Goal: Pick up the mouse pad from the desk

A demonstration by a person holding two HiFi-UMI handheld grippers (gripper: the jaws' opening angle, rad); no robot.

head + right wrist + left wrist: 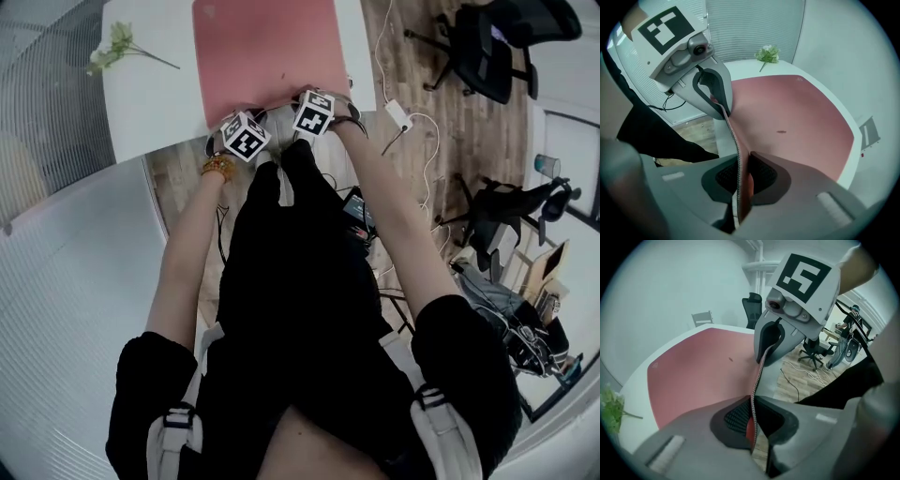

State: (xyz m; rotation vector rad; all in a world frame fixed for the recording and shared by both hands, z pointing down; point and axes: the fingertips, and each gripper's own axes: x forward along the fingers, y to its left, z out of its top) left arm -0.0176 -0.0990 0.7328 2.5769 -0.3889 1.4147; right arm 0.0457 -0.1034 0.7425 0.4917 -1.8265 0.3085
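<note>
Because it carries every item below, desk (150,94) heads the list: white, with a rounded front edge.

Mouse pad (272,56): pink, large, covering much of the desk. Near edge raised and standing upright where the two grippers meet; all the rest lies flat on the surface.

Left gripper (752,416): jaws closed right down on the pad's near edge, thin stitched rim clamped between the ribbed pads.

Right gripper (739,176): just beside the left one on the same edge. Jaws likewise closed tight on the rim.

Flower sprig (117,47): on the desk near the pad's far left corner, seemingly clear of it.

Dark speck (781,131): on the pad's top face, too small to identify.

Risks, as judged: both holds sit close together on one edge, so a sheet this broad is likely to sag and drag when raised. A shallow bite on so thin a rim could slip out. Uneven lifting by the two hands could pull the edge from one pair of jaws. A trailing far corner might sweep the sprig.

Not made out: far edge of the pad, cut off at the top of the head view. Jaws in that view, hidden beneath marker cubes and hands. Depth of each bite.
</note>
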